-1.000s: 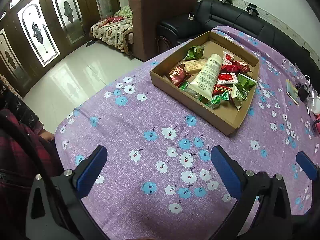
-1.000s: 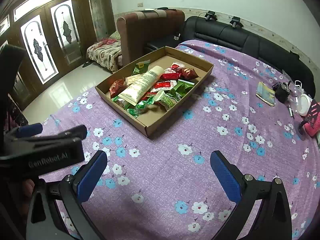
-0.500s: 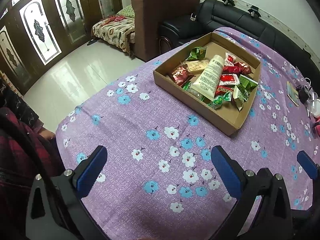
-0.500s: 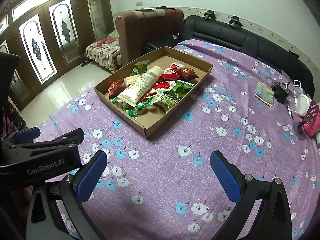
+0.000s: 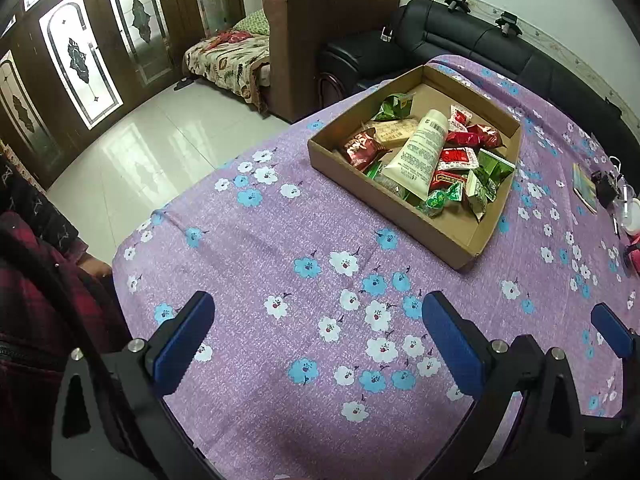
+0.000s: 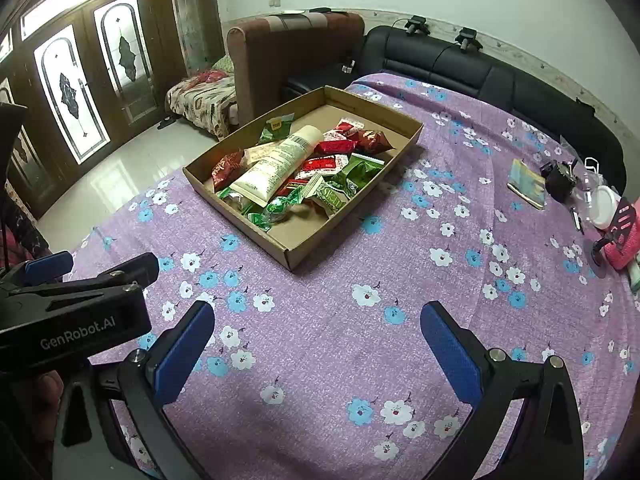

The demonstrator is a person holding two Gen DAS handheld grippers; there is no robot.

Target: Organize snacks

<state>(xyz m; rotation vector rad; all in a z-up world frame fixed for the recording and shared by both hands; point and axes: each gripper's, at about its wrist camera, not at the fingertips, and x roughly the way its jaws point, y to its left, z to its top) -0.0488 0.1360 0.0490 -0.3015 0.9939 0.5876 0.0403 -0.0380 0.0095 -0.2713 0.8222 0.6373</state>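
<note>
A shallow cardboard tray (image 5: 472, 236) (image 6: 294, 254) lies on the purple flowered tablecloth and holds several red and green snack packets (image 5: 458, 158) (image 6: 334, 148) plus a cream tube (image 5: 420, 152) (image 6: 276, 164) laid across them. My left gripper (image 5: 318, 342) hovers open over bare cloth, well short of the tray's near wall. My right gripper (image 6: 316, 346) is open too, nothing between its blue pads, also short of the tray. The left gripper's body (image 6: 76, 304) shows at the left edge of the right wrist view.
On the table's right side lie a small booklet (image 6: 526, 182), a black object (image 6: 560, 180), a white lid (image 6: 606, 208) and a pink item (image 6: 624, 246). A brown armchair (image 6: 296, 52) and black sofa (image 6: 460, 64) stand behind the table. A person's plaid sleeve (image 5: 24, 300) is at left.
Both grippers have drifted slightly, so the tray sits a little differently in each view. Neither pair of jaws has moved; nothing was picked up.
</note>
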